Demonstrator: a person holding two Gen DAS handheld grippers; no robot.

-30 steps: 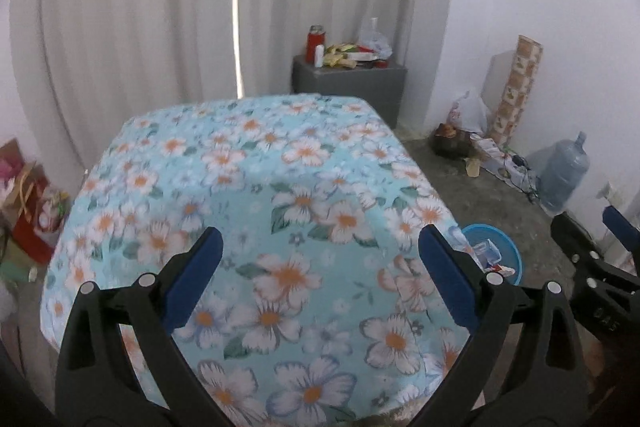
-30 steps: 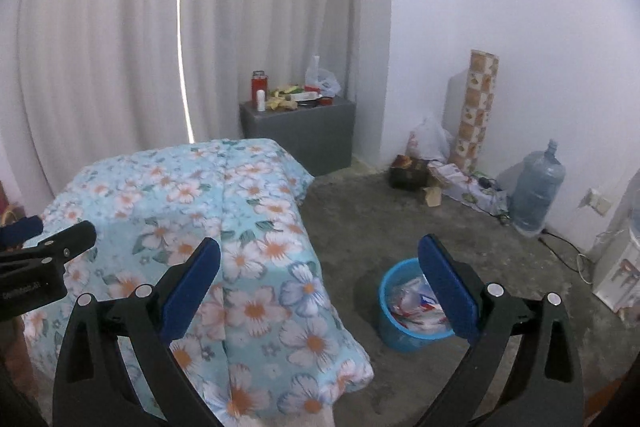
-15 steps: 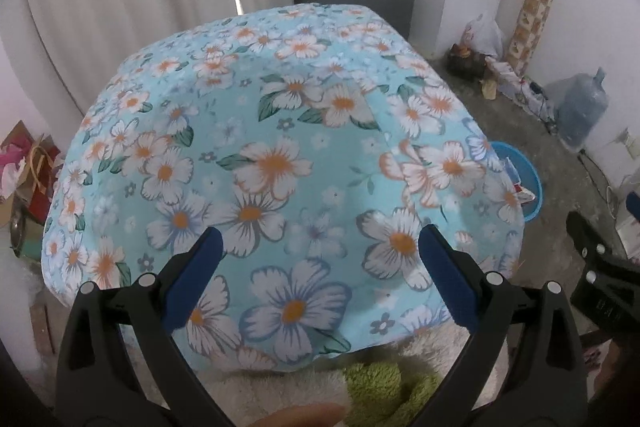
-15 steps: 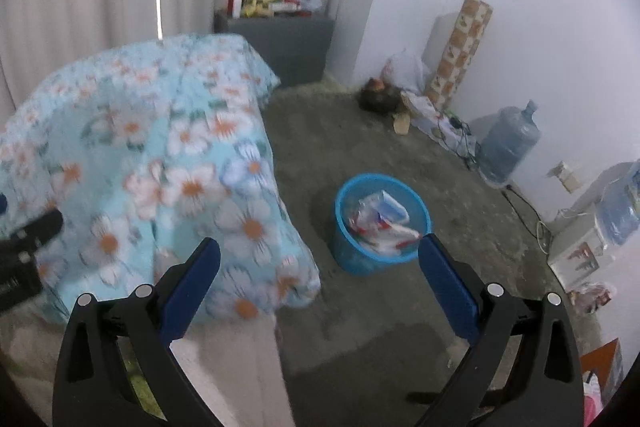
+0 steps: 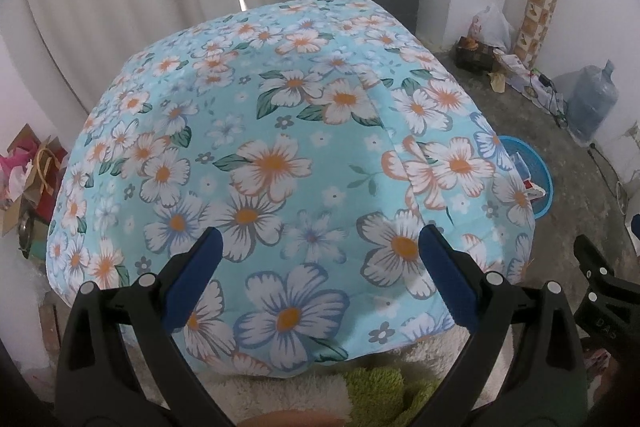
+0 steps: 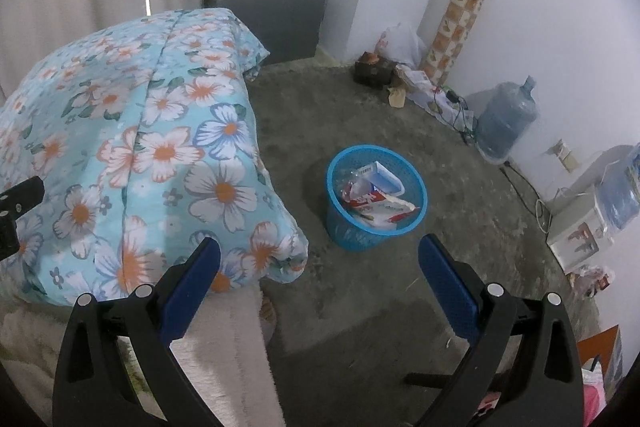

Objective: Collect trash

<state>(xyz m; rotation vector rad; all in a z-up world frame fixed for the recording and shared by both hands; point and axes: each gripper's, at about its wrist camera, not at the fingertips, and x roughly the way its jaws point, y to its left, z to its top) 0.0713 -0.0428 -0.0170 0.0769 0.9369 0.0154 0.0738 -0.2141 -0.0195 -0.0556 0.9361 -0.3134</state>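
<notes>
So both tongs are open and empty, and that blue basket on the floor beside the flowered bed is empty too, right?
Not quite. The blue basket is not empty: the right wrist view shows wrappers and packets piled inside it. The rest holds: the left tongs and right tongs are both open with nothing between them, and the basket stands on the floor beside the flowered bed cover.

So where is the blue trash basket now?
In the right wrist view the blue trash basket stands on the concrete floor, right of the flowered bedcover and short of the water jug by the wall.
</notes>
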